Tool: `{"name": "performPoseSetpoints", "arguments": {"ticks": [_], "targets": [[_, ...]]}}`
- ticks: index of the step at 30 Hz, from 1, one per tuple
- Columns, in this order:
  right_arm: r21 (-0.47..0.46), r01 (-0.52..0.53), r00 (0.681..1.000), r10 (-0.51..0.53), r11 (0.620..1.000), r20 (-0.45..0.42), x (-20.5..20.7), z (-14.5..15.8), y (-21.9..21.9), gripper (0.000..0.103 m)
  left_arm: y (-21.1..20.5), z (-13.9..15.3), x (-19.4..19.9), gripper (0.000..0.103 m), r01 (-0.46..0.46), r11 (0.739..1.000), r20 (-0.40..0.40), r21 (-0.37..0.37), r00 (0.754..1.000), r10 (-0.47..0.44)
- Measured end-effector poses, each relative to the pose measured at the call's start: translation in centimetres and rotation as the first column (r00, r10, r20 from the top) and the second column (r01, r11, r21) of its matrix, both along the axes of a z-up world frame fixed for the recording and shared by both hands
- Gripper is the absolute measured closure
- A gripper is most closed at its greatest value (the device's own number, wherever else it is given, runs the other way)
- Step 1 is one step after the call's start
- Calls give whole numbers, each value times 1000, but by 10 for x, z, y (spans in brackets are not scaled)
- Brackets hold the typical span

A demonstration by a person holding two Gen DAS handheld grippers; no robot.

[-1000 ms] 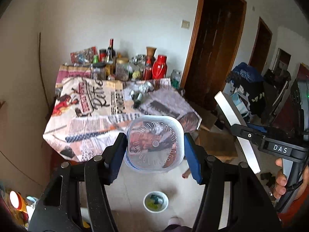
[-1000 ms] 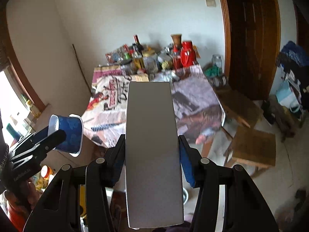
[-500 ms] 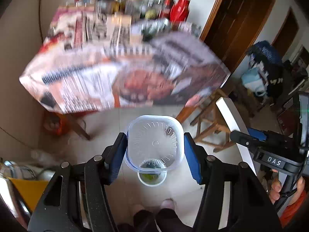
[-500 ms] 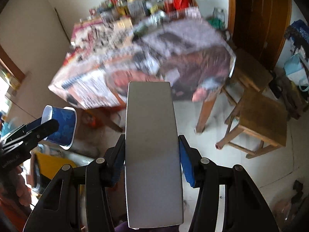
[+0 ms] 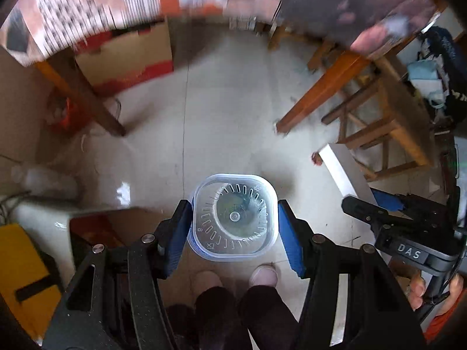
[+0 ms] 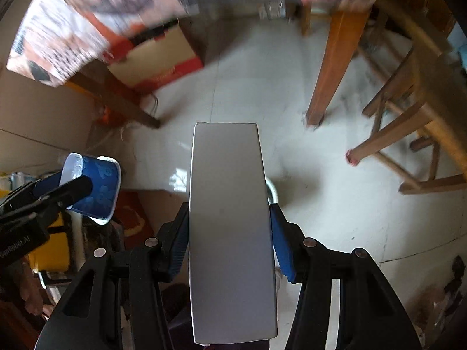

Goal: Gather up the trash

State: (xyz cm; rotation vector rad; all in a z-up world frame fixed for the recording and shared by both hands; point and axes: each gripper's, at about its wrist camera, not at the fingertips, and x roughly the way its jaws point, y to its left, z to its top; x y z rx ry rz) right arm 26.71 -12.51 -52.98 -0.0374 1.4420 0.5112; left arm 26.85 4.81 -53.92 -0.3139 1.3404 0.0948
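We carry trash in both hands. Left gripper (image 5: pixel 233 227) fingers pinch plastic cup (image 5: pixel 233 218), held directly over floor bin (image 6: pixel 273 194), aligned for drop. Right gripper (image 6: pixel 230 233) fingers clamp grey carton (image 6: pixel 230 227) lengthwise. Versus one second ago: both views tilted from counter (image 5: pixel 87 5) top down to floor (image 5: pixel 219 116).

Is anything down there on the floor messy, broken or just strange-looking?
Nothing looks broken or spilled. Odd bits: a cardboard box sits under the table, and clutter lies by the wall. The cup and flat box are held in the jaws.
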Motion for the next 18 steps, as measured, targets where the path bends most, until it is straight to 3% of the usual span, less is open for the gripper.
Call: {"name": "performPoseSetpoints", "arguments": {"ticks": [8,10,18], "targets": [[20,-49,993,51,999,-106,7,-72,15,50,-2,-73,1,45,-6,1000,-82,-29,997,4],[28,-40,990,43,999,-131,9,-79,14,43,-2,-87,4,45,-12,999,-98,-43,995,8],[-50,-34,994,29,998,-107,15,-82,-4,43,-23,-116,26,45,0,994,-163,-107,986,-17]]}}
